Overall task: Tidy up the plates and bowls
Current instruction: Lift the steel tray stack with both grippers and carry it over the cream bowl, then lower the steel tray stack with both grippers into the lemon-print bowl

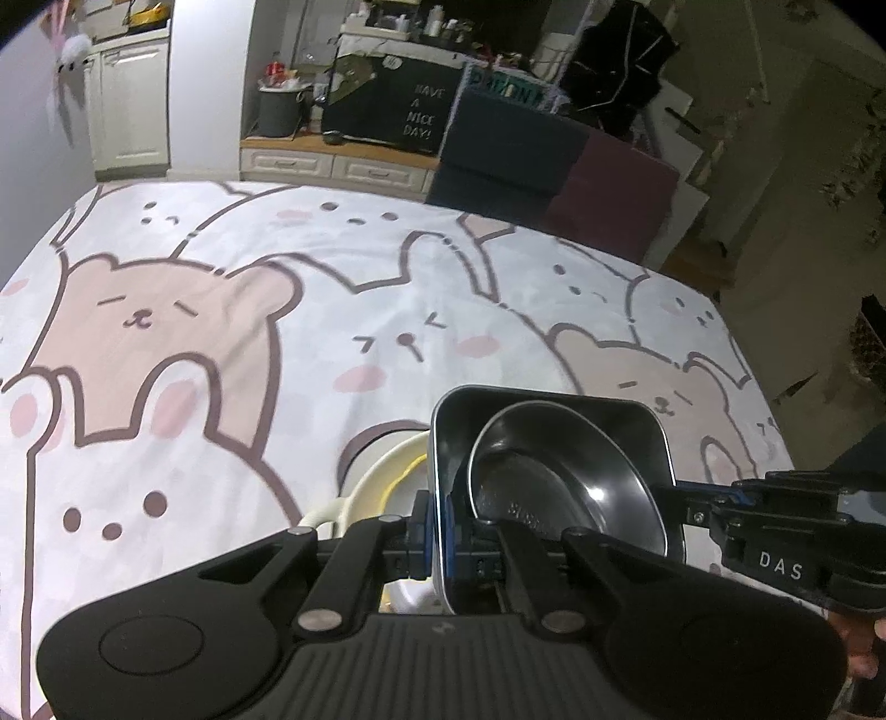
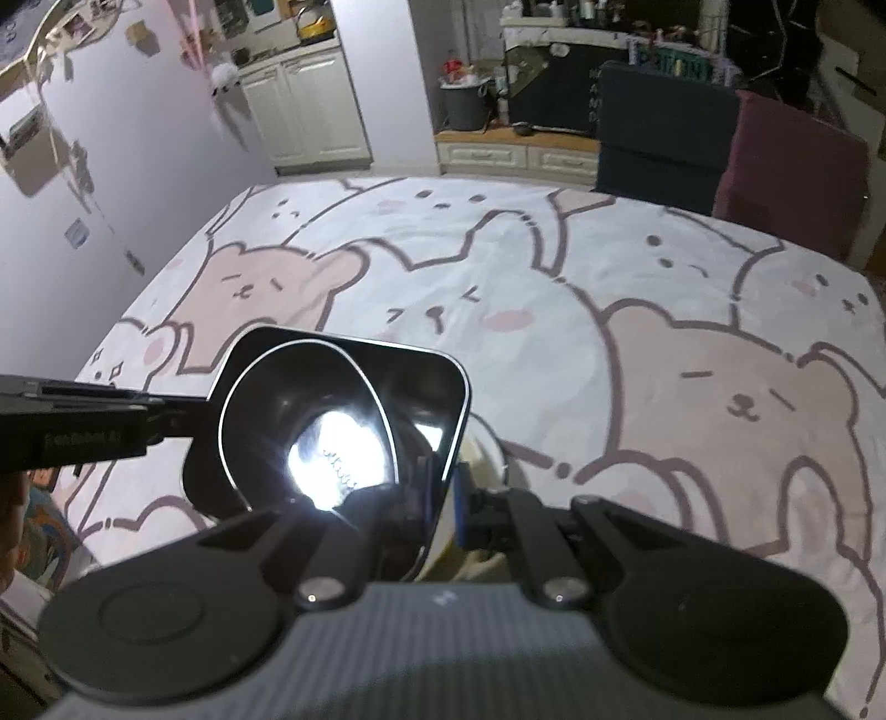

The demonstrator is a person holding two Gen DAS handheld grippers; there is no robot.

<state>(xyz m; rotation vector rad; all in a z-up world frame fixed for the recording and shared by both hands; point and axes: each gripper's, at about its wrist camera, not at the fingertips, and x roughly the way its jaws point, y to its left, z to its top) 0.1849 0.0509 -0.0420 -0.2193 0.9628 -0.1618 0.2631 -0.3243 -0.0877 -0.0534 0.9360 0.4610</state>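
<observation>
A cream dish lay mostly hidden behind the square metal tray and the left tongs, only its curved left rim showing. Glare washed out the stamped lettering in the round metal bowl. Clutter on the far shelf was too small to identify.

Tray: I am seeing it lifted above the bedsheet, gripped on two opposite walls.
Bowl: lying tilted inside the tray.
Left gripper: clamping the tray's left wall.
Right gripper: clamping the tray's right wall.
Plate: lying on the bedsheet, under the tray's left edge.
Cabinets: standing behind the bedsheet's far edge.
</observation>
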